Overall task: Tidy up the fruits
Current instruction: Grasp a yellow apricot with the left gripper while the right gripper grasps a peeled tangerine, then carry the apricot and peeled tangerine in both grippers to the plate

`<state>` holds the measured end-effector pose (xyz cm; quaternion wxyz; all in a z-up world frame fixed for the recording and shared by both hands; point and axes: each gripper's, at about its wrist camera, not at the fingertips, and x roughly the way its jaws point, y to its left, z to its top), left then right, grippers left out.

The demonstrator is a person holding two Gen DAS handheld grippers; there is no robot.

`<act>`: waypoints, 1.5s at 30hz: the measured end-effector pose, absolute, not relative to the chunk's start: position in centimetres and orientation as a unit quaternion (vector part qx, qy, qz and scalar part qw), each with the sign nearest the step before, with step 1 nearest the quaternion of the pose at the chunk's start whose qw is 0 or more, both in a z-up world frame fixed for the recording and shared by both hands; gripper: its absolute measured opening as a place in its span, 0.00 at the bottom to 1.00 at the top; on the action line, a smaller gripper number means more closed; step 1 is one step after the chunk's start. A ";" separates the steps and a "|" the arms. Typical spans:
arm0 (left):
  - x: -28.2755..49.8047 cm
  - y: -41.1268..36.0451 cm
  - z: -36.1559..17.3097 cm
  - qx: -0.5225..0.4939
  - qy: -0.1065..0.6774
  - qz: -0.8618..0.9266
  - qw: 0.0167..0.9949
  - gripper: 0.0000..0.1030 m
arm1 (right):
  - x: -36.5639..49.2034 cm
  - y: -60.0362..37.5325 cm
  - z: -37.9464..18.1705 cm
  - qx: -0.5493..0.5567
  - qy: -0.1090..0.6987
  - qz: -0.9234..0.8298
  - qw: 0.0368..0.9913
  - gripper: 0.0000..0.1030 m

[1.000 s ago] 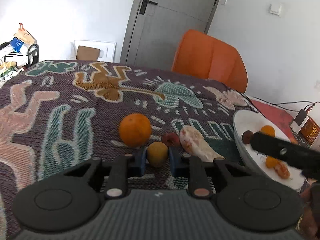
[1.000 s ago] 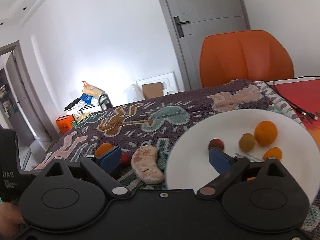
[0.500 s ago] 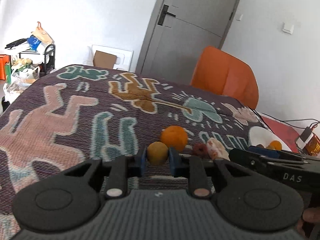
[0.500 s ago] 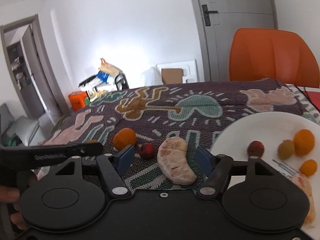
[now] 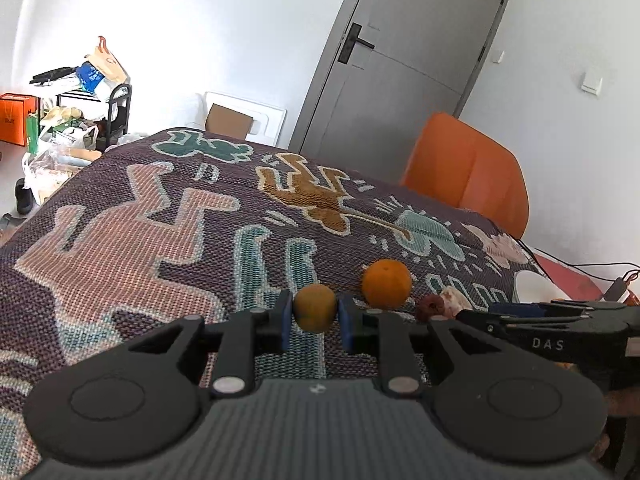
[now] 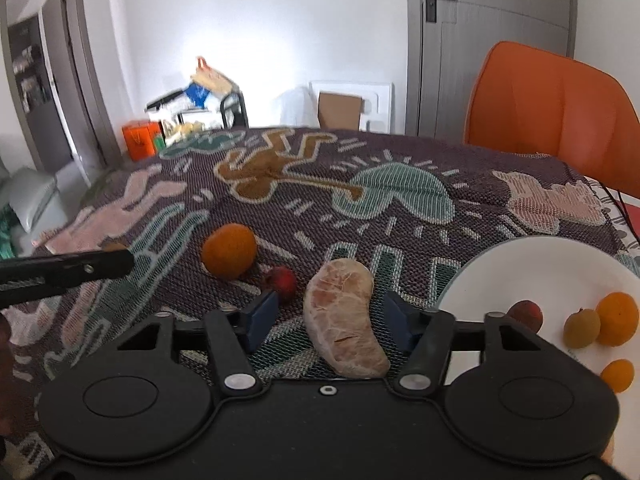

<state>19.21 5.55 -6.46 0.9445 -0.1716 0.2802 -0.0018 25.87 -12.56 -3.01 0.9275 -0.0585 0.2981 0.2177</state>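
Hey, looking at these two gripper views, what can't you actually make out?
- Left wrist view: most of the white plate, hidden behind the right gripper.
- Right wrist view: the plate's right side, cut off by the edge.
- Right wrist view: whether the pads touch the pomelo segment; jaws closing.

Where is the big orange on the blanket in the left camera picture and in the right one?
Left wrist view: the big orange lies right of centre, just beyond the left tool's tips.
Right wrist view: the big orange lies left of centre, beside the small red fruit.
Shared landmark: the orange chair behind the table.
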 end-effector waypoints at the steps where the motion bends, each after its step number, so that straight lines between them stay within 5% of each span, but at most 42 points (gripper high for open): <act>1: 19.1 5.7 -6.5 -0.174 0.280 -0.002 0.944 0.22 | 26.1 -12.4 -3.0 -0.065 0.304 0.217 0.925 0.55; 16: 17.7 8.7 -6.1 -0.190 0.263 0.018 0.946 0.22 | 28.0 -10.1 -3.7 -0.131 0.355 0.210 0.902 0.51; 20: 17.3 8.7 -5.7 -0.185 0.259 0.017 0.948 0.22 | 28.0 -10.6 -3.4 -0.120 0.362 0.208 0.901 0.36; 45: 15.3 1.8 -1.6 -0.140 0.238 -0.056 0.960 0.22 | 19.1 -15.1 0.3 -0.009 0.248 0.190 0.950 0.34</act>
